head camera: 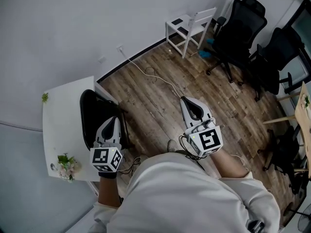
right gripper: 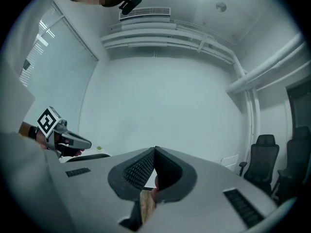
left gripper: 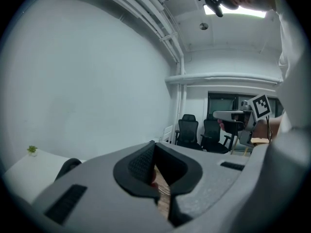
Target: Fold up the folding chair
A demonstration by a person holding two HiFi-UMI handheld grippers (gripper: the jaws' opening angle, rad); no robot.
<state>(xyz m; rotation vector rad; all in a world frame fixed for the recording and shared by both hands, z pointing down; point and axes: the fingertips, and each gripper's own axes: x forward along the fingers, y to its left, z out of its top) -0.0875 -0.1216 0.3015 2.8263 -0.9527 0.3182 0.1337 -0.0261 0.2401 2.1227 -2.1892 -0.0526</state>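
Observation:
The black folding chair (head camera: 91, 111) stands on the wood floor against the white table (head camera: 60, 106) at the left. My left gripper (head camera: 112, 120) is held just right of the chair's edge, jaws shut, nothing between them. Out over the bare floor, my right gripper (head camera: 186, 100) is also shut and empty. In the left gripper view the closed jaws of the left gripper (left gripper: 154, 142) point toward the far office chairs, and the folding chair's rounded top (left gripper: 68, 167) shows at lower left. In the right gripper view the right gripper (right gripper: 155, 148) faces the pale wall.
A white chair (head camera: 188, 25) stands by the far wall. Black office chairs (head camera: 240, 30) crowd the right side. A white cable (head camera: 154, 76) runs across the floor from a wall socket. A small plant (head camera: 67, 165) sits on the table's near end.

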